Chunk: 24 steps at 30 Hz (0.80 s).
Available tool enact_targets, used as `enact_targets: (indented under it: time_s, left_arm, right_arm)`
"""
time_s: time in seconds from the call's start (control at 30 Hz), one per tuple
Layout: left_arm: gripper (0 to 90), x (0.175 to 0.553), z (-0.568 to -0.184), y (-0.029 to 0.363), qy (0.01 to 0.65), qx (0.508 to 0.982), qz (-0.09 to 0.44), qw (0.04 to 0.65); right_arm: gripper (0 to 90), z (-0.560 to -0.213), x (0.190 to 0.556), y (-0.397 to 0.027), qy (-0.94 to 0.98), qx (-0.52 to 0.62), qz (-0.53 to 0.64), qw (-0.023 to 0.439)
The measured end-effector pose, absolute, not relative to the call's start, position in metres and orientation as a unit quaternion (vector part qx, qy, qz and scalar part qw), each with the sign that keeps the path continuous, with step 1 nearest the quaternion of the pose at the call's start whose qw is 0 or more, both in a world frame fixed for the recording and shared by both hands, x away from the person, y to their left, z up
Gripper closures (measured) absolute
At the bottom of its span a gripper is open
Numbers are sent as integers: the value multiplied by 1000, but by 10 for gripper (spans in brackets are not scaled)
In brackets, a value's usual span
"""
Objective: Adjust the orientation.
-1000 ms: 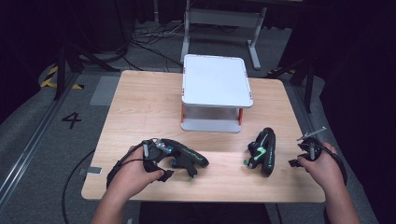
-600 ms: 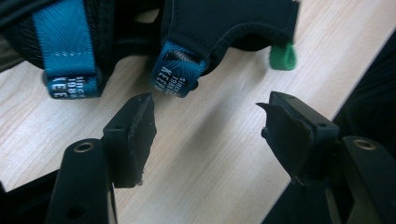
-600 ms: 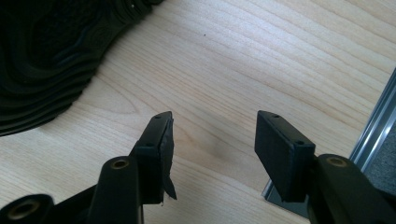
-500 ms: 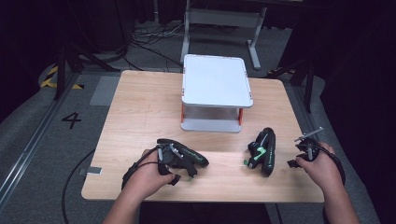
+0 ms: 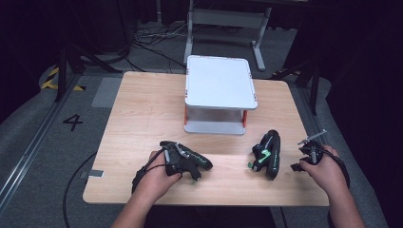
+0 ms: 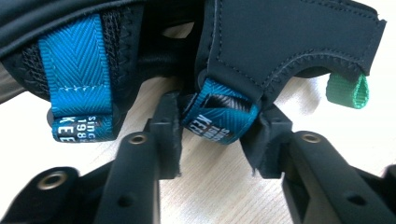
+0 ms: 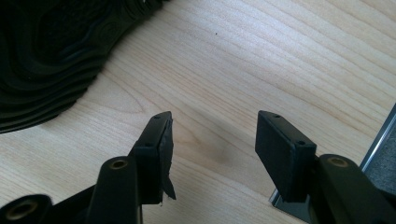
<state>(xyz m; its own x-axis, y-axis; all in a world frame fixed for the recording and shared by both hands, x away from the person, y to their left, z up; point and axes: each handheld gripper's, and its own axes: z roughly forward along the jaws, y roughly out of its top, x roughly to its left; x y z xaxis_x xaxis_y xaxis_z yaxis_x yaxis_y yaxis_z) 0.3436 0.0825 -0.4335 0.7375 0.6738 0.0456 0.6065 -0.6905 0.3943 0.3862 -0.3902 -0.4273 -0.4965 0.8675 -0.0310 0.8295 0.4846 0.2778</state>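
Note:
Two black sandals lie on the wooden table (image 5: pixel 142 109). The left sandal (image 5: pixel 195 161) has blue strap loops and a green tab (image 6: pixel 348 91). My left gripper (image 5: pixel 180 164) lies against it under the person's left hand. Its jaws have just been closing, and the pads (image 6: pixel 170 135) now press on one blue strap loop (image 6: pixel 219 119) from both sides. The right sandal (image 5: pixel 268 152) lies on its side to the right. My right gripper (image 5: pixel 300 154) rests just right of it, open (image 7: pixel 215 140) over bare wood, with the ribbed sole (image 7: pixel 51 56) to its upper left.
A white two-tier stand (image 5: pixel 221 85) with orange legs sits at the table's back middle. The table's metal-trimmed edge (image 7: pixel 378 140) runs close to the right gripper. Cables and a metal frame lie on the floor behind the table.
The left hand slid right and down onto the left sandal, and its gripper closed on the blue strap loop. The right hand and right sandal stayed put.

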Motion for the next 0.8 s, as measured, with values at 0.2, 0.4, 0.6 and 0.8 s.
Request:
enact_targets:
  time_s: [0.2,0.4,0.6,0.8]
  left_arm:
    - [680,344,-429,84,350,913,92,190]
    - [693,344,-409,86,350,907,92,214]
    - [698,348,-390,76,350,907,78,219]
    - [700,355,-372,66,345,908,61,229]
  right_arm:
    - [474,-427,386,-391,857,495,116,83]
    - [465,-426,385,-393,856,495,121,85]
    - [463,-422,380,-399,851,501,129,91]
    - [463,-421,375,-404,848,506,130,92]
